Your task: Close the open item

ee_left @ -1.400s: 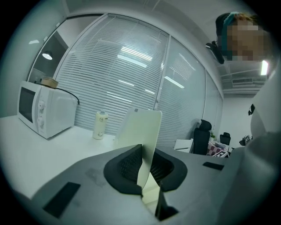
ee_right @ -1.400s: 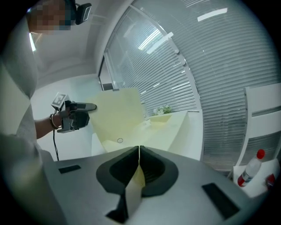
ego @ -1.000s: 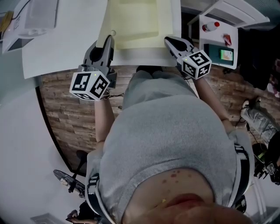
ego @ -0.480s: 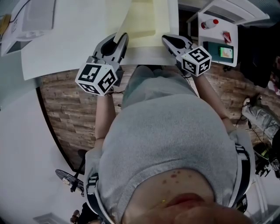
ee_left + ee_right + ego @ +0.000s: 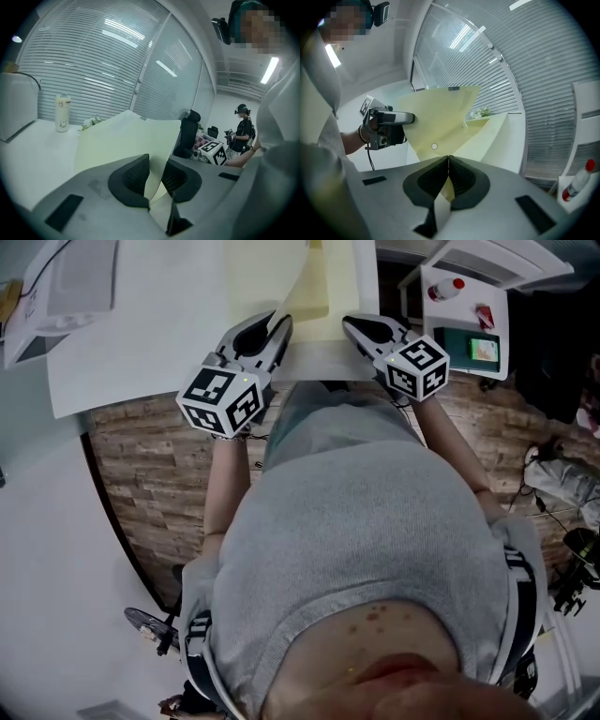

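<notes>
A pale yellow folder (image 5: pixel 330 282) lies on the white table (image 5: pixel 178 352). Its left cover (image 5: pixel 126 138) stands raised, nearly on edge over the rest. My left gripper (image 5: pixel 279 332) has that cover's near edge between its jaws; the jaws have just been opening, and a gap shows beside the sheet (image 5: pixel 157 164). My right gripper (image 5: pixel 352 324) is shut on the folder's lower sheet at its near right edge, pads together (image 5: pixel 448 161). In the right gripper view the left gripper (image 5: pixel 410 118) holds the lifted cover (image 5: pixel 440 115), which has a small round button.
White paper sheets (image 5: pixel 141 324) lie left of the folder. A white bottle (image 5: pixel 62 119) and a white appliance (image 5: pixel 16 110) stand at the table's far side. A side shelf (image 5: pixel 464 324) at the right carries a red-capped bottle (image 5: pixel 448 289). A chair (image 5: pixel 188 131) and another person (image 5: pixel 243 129) are beyond.
My left gripper has moved right towards the right gripper, swinging the folder's left cover up from lying flat to standing on edge. Its jaws have parted. The right gripper has stayed put.
</notes>
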The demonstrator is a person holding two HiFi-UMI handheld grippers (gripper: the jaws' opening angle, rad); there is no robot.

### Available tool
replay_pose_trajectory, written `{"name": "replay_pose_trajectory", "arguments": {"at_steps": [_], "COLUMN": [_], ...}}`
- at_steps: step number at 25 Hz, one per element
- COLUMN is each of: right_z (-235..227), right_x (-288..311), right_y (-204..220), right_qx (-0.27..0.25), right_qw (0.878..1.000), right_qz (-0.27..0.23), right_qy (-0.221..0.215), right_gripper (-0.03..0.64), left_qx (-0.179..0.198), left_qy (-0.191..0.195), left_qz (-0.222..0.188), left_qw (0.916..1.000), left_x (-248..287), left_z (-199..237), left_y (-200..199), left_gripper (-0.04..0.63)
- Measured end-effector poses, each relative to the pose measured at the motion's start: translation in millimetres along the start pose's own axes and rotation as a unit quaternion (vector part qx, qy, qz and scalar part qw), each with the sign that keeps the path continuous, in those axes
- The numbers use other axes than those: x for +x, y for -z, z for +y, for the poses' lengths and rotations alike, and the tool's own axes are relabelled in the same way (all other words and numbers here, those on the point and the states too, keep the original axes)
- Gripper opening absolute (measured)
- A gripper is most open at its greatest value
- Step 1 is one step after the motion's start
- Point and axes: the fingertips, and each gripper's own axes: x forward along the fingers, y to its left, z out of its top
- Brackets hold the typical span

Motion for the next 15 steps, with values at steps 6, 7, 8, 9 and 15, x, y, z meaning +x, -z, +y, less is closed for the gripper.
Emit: {"name": "replay_pose_trajectory", "arguments": {"at_steps": [6, 7, 8, 9, 15], "right_z": [0.1, -0.4, -0.9, -1.4, -0.7], "right_x": [-0.1, -0.3, -0.2, -0.1, 0.6], "right_y": [-1.1, -1.5, -1.9, -2.1, -0.7], "right_qx": [0.0, 0.001, 0.001, 0.001, -0.011], "right_qw": [1.0, 1.0, 1.0, 1.0, 1.0], "right_qz": [-0.003, -0.005, -0.006, -0.007, -0.007], "right_qy": [0.0, 0.002, 0.003, 0.006, 0.013], "right_gripper": [0.063, 0.064, 0.064, 0.064, 0.064], "left_qx": [0.007, 0.01, 0.013, 0.014, 0.011], "left_qy": [0.019, 0.021, 0.023, 0.026, 0.034], "left_qz": [0.021, 0.025, 0.03, 0.034, 0.063], "left_qw": [0.9996, 0.9994, 0.9992, 0.999, 0.9974], "left_x": [11.8, 14.0, 16.4, 18.9, 30.6], "left_z": [-4.9, -5.8, -6.7, -7.5, -10.8], "left_y": [9.9, 11.3, 12.6, 13.9, 22.6], "left_gripper": [0.055, 0.057, 0.057, 0.058, 0.061]}}
